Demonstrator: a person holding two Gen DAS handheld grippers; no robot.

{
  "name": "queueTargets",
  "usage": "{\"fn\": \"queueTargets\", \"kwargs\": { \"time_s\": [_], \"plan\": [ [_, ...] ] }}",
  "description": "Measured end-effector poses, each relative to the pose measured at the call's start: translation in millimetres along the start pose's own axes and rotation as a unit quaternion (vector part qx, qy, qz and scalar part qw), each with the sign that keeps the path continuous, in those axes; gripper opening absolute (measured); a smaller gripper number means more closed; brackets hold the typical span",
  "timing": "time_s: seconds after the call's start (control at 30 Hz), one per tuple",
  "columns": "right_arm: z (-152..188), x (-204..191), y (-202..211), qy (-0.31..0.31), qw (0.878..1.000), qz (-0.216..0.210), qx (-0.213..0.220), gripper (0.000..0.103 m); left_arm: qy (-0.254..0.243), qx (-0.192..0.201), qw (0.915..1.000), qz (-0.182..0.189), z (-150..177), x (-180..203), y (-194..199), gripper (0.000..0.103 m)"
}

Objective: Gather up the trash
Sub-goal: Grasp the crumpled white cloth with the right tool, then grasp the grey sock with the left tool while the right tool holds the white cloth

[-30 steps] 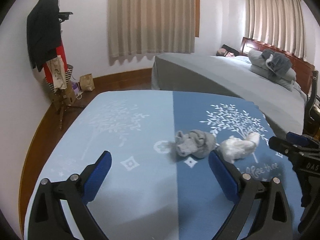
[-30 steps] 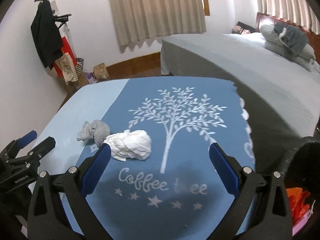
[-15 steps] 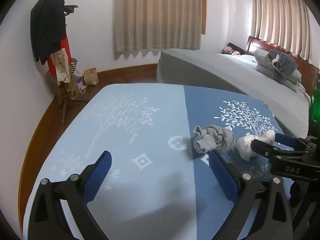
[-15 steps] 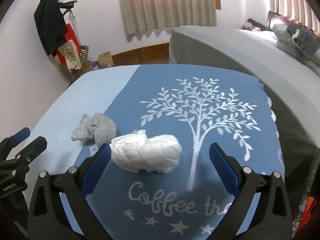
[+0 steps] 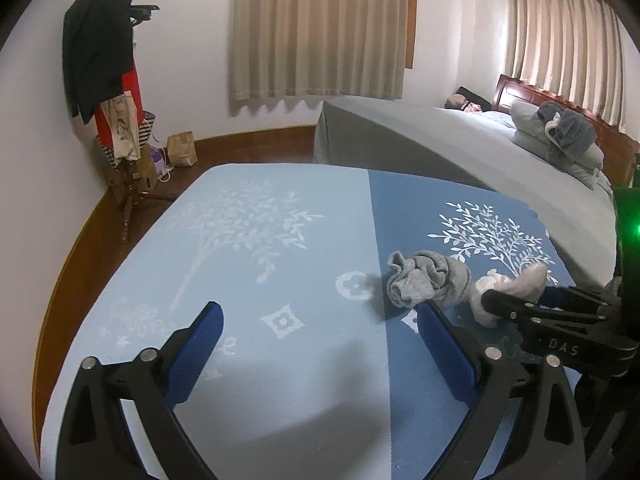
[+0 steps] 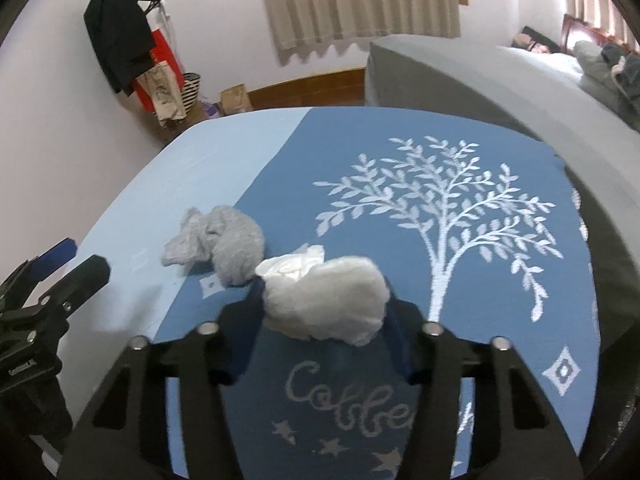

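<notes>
A crumpled white tissue wad (image 6: 326,298) lies on the blue tablecloth (image 6: 400,140). My right gripper (image 6: 324,312) is shut on it, one blue pad at each side. It also shows in the left wrist view (image 5: 504,292), partly behind the right gripper's fingers (image 5: 516,308). A crumpled grey wad (image 6: 224,244) lies just left of the tissue; it also shows in the left wrist view (image 5: 428,280). My left gripper (image 5: 320,352) is open and empty, low over the cloth, with the grey wad just beyond its right fingertip.
A grey bed (image 5: 460,148) with pillows stands behind and right of the table. A coat rack (image 5: 112,80) with clothes and bags stands at the back left wall. A paper bag (image 5: 182,148) sits on the floor.
My right gripper moved forward to the white tissue and closed on it. My left gripper shifted a little left and stayed open.
</notes>
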State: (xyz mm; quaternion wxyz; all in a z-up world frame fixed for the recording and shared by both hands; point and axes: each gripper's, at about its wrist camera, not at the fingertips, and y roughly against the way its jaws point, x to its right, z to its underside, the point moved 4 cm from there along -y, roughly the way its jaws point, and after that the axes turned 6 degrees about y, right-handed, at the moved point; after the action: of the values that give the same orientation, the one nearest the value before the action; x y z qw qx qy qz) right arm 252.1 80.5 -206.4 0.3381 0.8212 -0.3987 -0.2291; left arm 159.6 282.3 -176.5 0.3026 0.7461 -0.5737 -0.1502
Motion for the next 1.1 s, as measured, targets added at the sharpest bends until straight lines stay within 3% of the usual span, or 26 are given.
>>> {"fn": "queueTargets", "kwargs": {
  "time_s": [0.17, 0.47, 0.9, 1.0, 1.1],
  "plan": [
    [-1.2, -0.2, 9.4, 0.002, 1.000, -0.012, 0.007, 0.038, -0.001, -0.002, 1.0000, 0.003, 0.2, 4.6, -1.1, 0.096],
    [-7.2, 29.0, 36.1, -0.020, 0.999, 0.009, 0.035, 0.038, -0.013, -0.005, 0.9997, 0.022, -4.2, 27.5, -10.2, 0.096],
    [4.4, 64.3, 40.7, -0.043, 0.998, 0.029, 0.032, 0.038, -0.030, -0.037, 0.9980, 0.042, -10.7, 73.2, -61.2, 0.096],
    [6.2, 67.0, 40.8, -0.046, 0.998, 0.028, 0.032, 0.038, -0.025, -0.058, 0.9971, 0.042, -10.4, 76.7, -74.4, 0.094],
    [6.9, 68.7, 40.1, -0.049, 0.998, 0.027, 0.032, 0.038, -0.018, -0.078, 0.9955, 0.051, -8.5, 77.5, -82.3, 0.084]
  ]
}}
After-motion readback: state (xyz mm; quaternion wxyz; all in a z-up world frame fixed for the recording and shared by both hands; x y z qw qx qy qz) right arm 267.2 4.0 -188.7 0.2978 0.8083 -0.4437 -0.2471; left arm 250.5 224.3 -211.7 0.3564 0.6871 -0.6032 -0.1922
